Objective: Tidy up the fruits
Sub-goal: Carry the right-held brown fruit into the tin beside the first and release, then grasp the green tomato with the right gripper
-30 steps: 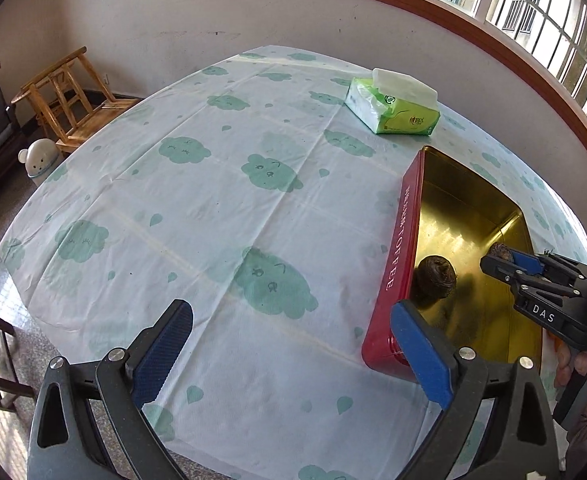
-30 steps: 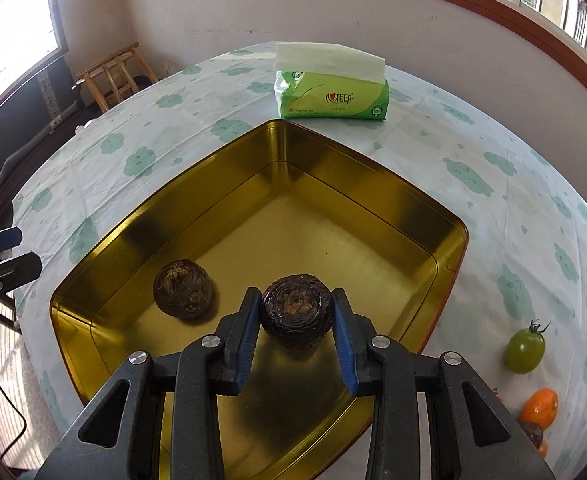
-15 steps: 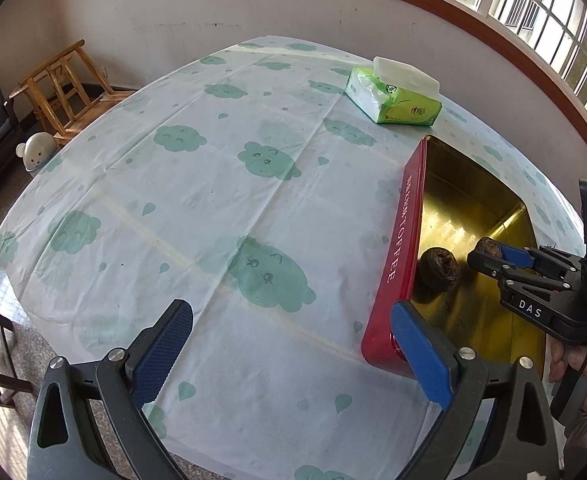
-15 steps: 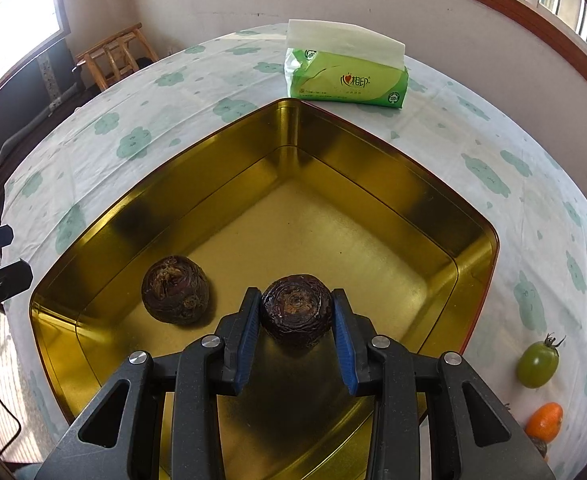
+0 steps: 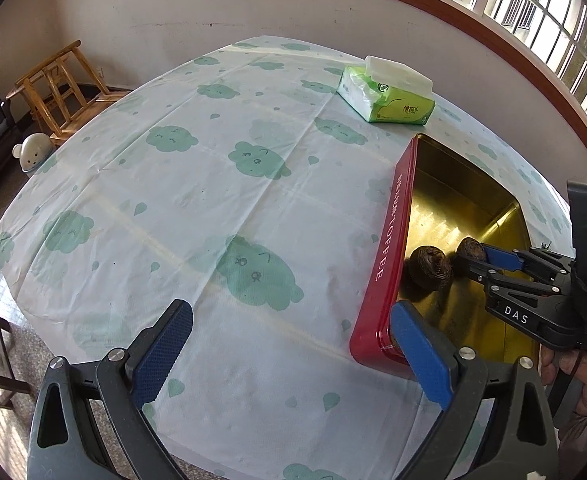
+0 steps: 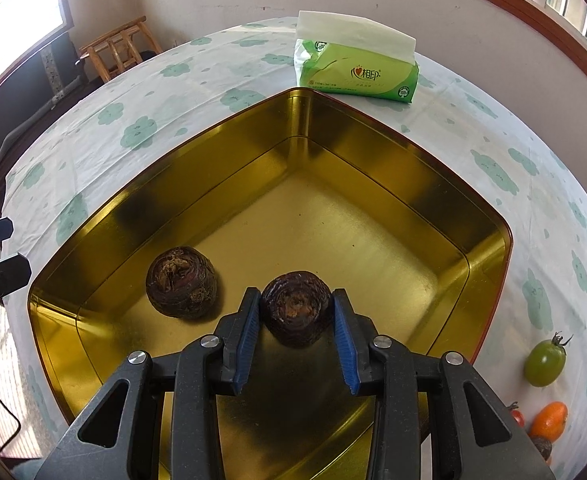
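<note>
Water chestnut point(image 6: 296, 307) between right gripper point(image 6: 296, 322) jaws, contact unclear; left gripper point(image 5: 289, 356) jaws wide, empty.

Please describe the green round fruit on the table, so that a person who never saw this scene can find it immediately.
Start from the large gold tin tray on the cloud-print tablecloth. Outside the tray's right rim, a few small fruits lie on the cloth. The green tomato is the farthest of them, and the only green one, with a dark stem; the orange fruit lies nearer to the camera.
</note>
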The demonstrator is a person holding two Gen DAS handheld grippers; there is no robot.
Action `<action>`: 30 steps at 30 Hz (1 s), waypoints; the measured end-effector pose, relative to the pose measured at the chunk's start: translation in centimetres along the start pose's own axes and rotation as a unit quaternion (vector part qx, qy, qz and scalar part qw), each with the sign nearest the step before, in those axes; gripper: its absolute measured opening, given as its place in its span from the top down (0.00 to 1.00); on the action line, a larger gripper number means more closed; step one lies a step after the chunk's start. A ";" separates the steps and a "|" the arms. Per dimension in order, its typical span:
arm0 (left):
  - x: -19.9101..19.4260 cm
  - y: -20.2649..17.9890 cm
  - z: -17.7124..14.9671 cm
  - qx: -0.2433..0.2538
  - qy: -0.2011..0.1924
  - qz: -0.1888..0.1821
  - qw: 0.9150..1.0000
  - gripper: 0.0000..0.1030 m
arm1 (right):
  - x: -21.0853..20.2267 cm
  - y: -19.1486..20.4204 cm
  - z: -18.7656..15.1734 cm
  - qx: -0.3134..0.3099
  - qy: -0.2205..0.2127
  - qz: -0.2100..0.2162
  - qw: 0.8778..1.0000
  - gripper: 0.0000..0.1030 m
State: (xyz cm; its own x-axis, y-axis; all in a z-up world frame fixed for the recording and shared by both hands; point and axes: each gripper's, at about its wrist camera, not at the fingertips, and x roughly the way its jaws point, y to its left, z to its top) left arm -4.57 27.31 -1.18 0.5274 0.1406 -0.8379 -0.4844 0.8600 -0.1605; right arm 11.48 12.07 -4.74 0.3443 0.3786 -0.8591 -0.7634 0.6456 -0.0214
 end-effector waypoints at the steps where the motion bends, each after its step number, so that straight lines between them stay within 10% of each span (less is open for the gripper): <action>1: 0.0 -0.2 0.0 0.002 0.000 -0.002 1.000 0.05 | 0.0 0.0 0.0 0.001 0.000 0.002 1.000 0.61; 15: -1.6 -4.8 0.2 0.046 -0.017 -0.033 0.998 0.05 | -7.5 -1.7 -3.1 0.036 -0.072 0.006 0.997 0.52; 30: -2.1 -14.7 -1.8 0.153 -0.009 -0.102 0.983 0.05 | -15.9 -12.0 -19.0 0.168 -0.049 -0.109 0.978 0.50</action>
State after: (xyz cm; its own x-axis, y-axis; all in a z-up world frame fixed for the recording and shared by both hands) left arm 0.17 13.52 1.97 0.6049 -0.0438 -0.7951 -0.1363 0.9781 -0.1575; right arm 4.75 -14.29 -0.49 0.5424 0.2578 -0.7996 -0.4481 0.8938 -0.0158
